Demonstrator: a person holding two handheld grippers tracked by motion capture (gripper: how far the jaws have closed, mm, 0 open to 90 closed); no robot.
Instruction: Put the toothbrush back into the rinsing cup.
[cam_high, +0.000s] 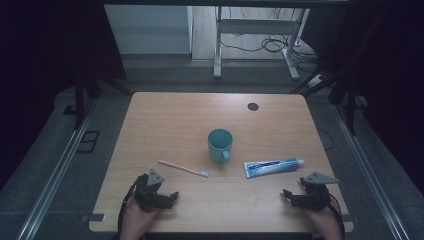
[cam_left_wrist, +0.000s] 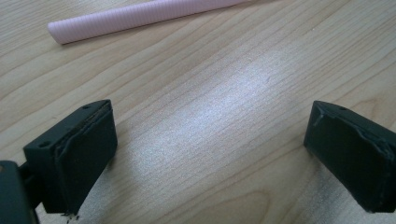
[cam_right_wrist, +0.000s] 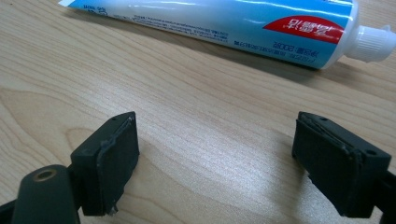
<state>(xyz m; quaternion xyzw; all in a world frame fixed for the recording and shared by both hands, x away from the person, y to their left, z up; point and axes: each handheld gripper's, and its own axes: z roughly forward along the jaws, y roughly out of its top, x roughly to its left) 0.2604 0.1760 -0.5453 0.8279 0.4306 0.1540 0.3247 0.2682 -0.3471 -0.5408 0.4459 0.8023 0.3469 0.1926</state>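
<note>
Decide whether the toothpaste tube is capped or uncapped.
Capped: the toothpaste tube lies flat on the table with its white cap in place.

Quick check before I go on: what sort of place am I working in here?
Probably a lab or office test station: a bare wooden table staged with a toothbrush, cup and toothpaste tube, desk legs and loose cables behind.

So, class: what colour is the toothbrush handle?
Pink; the toothbrush handle shows best in the left gripper view.
</note>
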